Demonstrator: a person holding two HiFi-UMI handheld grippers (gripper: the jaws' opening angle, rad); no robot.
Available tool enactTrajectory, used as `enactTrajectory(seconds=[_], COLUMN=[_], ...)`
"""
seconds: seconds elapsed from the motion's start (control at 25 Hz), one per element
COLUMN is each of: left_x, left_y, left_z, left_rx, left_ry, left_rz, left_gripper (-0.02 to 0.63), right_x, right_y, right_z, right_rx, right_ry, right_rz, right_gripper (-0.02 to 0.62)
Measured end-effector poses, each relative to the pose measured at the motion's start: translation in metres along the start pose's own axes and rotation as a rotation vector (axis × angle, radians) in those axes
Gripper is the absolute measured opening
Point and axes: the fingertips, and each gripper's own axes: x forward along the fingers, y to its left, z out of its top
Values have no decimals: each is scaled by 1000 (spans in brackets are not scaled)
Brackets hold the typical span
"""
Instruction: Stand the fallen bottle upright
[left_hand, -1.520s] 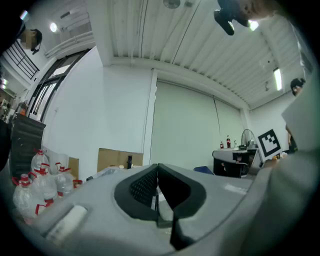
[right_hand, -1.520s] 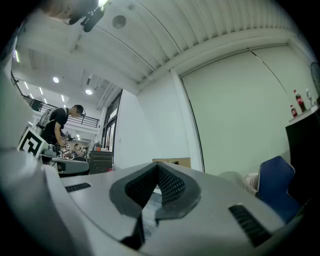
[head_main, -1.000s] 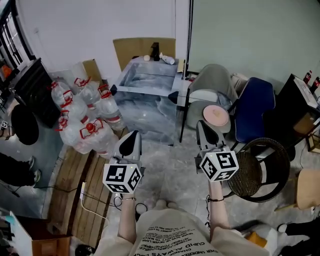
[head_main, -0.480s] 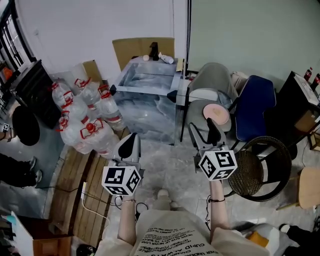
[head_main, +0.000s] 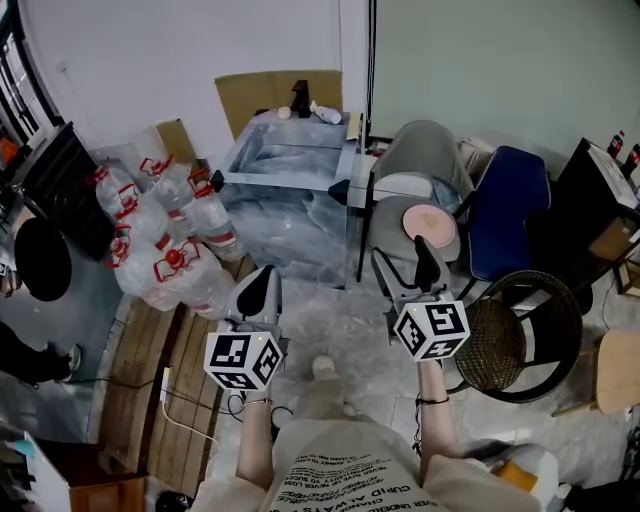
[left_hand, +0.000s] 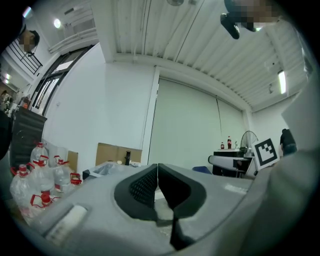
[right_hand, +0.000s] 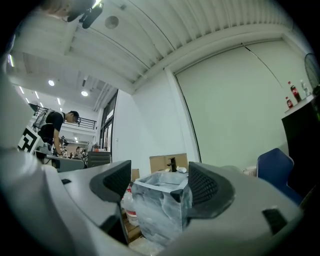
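- While the person nears the wrapped table (head_main: 285, 165), the head view shows the clearest change: the right gripper (head_main: 401, 252), whose jaws were pressed together a second ago, is opening them into a wide fork with nothing between them.
- Beside it, the left gripper (head_main: 262, 280) looks as it did, jaws together and empty.
- At the table's far edge lies the white bottle (head_main: 325, 112), on its side next to a dark upright dispenser (head_main: 299, 100). Both sit a little nearer than before, yet well apart from either gripper.
- From the left gripper view, the left gripper (left_hand: 157, 172) shows its two dark pads meeting in one seam, pinching nothing. The table is low and far behind them, and the bottle is too small to pick out.
- From the right gripper view, the right gripper (right_hand: 159, 180) frames the table (right_hand: 160, 210) between its spread pads. The bottle (right_hand: 182, 170) is a small pale shape on the far top edge.
- My reading is that the right gripper is being readied for the grasp, but the approach is unfinished and the bottle is not yet touched.
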Motion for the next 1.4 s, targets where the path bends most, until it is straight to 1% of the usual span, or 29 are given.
enactTrajectory(seconds=[0.24,0.48,0.76,1.04,1.2,1.4], left_x=[31,81,147,208,232,253], left_y=[20,54,85,114,130,134], left_z=[-11,-6,5,4,1,-6], left_rx=[-17,-19,-14,-22,-32,-34], left_ry=[15,13,4,14,14,30], left_rz=[5,14,-15,-58,-76,-110], left_gripper=[25,25,25,25,25,25], right_x=[33,86,148,203,226,243], right_y=[-15,-35,-55,-72,-73,-76], right_z=[-14,-20,-18,-23,-28,-34], right_rx=[73,102,101,95,87,86], right_ry=[9,16,23,38,45,59], right_rz=[7,4,-13,-41,-44,-49], right_gripper=[339,339,339,339,339,339])
